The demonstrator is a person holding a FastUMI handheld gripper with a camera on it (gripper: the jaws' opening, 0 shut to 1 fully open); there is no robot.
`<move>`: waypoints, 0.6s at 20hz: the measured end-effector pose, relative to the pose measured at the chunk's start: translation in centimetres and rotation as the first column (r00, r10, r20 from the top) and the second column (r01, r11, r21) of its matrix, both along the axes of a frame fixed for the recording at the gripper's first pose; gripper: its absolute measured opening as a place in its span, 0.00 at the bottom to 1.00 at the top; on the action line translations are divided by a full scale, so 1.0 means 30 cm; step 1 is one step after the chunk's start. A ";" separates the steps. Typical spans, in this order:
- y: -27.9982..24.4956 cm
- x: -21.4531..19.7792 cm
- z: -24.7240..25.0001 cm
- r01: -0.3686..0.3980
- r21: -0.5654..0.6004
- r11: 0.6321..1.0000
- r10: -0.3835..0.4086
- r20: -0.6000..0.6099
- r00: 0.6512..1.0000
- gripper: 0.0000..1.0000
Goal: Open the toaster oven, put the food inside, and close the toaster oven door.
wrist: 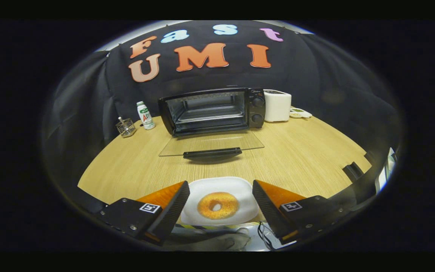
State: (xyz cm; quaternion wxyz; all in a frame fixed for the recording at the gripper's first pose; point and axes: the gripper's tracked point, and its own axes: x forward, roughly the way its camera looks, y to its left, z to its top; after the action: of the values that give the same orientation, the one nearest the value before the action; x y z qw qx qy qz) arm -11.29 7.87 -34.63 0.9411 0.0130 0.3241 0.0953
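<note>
A big wooden table (300, 151) fills the middle of the booth. At its far side sits a black toaster oven (212, 110). Its glass door (212, 143) is folded all the way down and lies flat above the table, with the dark handle (212, 153) at the near edge. You can see the racks inside the oven. Two round knobs (257, 109) sit on its right side.

Just to the right of the oven stands a white toaster (277, 105). To the left of the oven stands a small white bottle (145, 115), and beside it a little wire holder (126, 127).

Close to the near edge of the table lies a white plate (236, 189). A golden donut (218, 205) rests in the middle of it.

The tongs (221, 196) are spread wide open. The two fingers (172, 207) sit one on each side of the plate, with the donut between them. They hold nothing.
</note>
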 end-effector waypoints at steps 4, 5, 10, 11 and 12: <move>0.012 -0.051 -0.079 -0.025 -0.018 1.000 0.024 -0.033 0.999 1.00; 0.016 -0.063 -0.098 -0.029 -0.019 0.999 0.028 -0.041 0.999 1.00; 0.014 -0.079 -0.174 -0.042 -0.042 0.998 0.041 -0.025 0.999 1.00; 0.010 -0.078 -0.188 -0.038 -0.041 0.998 0.038 -0.020 0.999 1.00; 0.010 -0.076 -0.198 -0.033 -0.030 0.999 0.033 -0.014 0.999 1.00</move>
State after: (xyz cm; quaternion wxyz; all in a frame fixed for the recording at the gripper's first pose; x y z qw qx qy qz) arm -13.57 8.18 -40.59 0.9373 -0.0058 0.3319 0.1060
